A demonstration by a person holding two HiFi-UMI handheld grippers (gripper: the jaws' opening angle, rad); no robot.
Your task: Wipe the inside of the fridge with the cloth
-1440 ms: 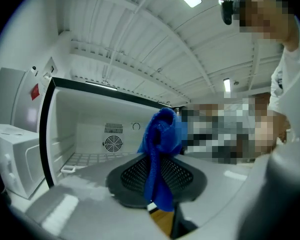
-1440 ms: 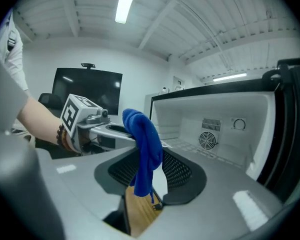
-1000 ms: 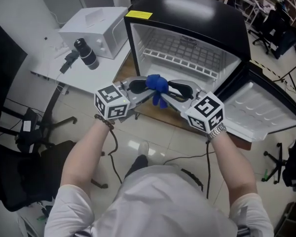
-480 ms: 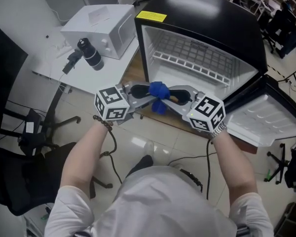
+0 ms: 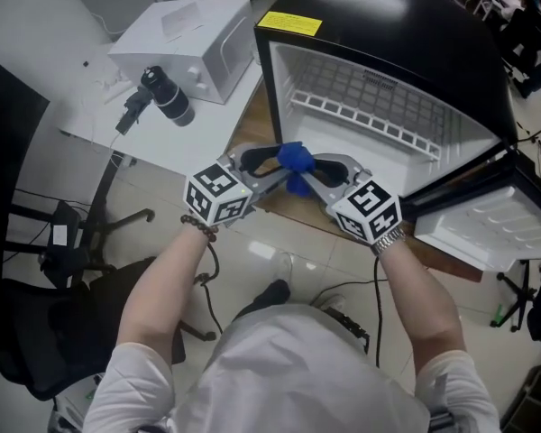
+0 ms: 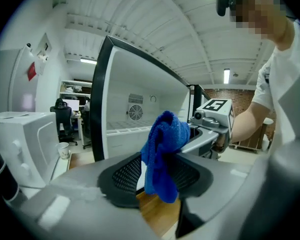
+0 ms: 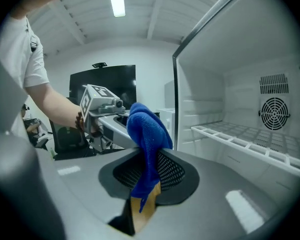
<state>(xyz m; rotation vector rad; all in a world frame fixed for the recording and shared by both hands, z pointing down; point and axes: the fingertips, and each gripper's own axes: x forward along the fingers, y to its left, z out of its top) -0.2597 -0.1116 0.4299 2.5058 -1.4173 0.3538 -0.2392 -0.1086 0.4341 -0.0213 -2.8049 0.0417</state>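
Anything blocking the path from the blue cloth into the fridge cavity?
Nothing visible. The door is swung wide open to the right in the head view. The blue cloth is just in front of the open fridge, and only a wire shelf shows inside.

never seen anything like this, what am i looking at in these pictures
A person holds a hand-held gripper in each hand; the patterned cubes are part of them. The head view comes from a camera on the person's head, looking down; the other two views come from cameras riding on each hand-held gripper. The left hand-held gripper and right hand-held gripper meet at a blue cloth before an open fridge. The left's jaws have just been opening around the cloth; the right's have been closing and now pinch it.
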